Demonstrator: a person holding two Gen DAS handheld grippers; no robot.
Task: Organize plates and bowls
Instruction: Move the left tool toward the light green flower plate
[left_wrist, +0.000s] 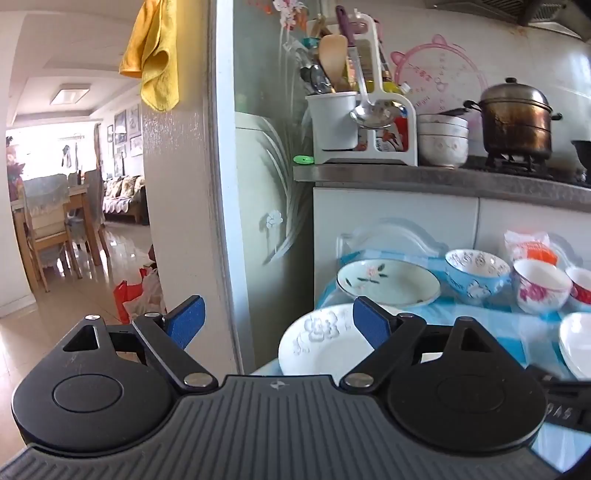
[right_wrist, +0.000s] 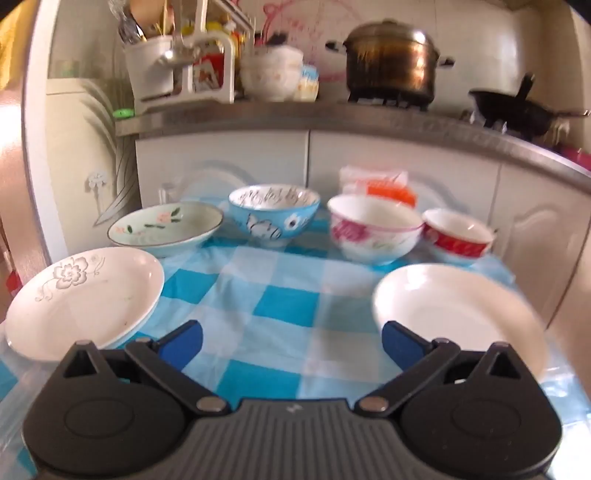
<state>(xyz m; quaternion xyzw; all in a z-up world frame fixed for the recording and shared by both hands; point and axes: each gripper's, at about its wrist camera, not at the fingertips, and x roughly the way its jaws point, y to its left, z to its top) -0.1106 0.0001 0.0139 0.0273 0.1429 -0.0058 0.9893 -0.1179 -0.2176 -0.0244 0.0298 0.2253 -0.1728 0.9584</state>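
Six dishes sit spread singly on the blue-checked tablecloth, likely laid out for sorting. Left of the wide, empty right gripper lies the white flower-printed plate; ahead, four bowls; right, the plain white plate. The left gripper also gapes empty.

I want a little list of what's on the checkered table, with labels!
table cover: blue-and-white checkered cloth
plates: grey-flower plate; plain white plate; green flowered dish
bowls: blue cat bowl; pink-flower bowl; red bowl
left gripper: open, empty
right gripper: open, empty
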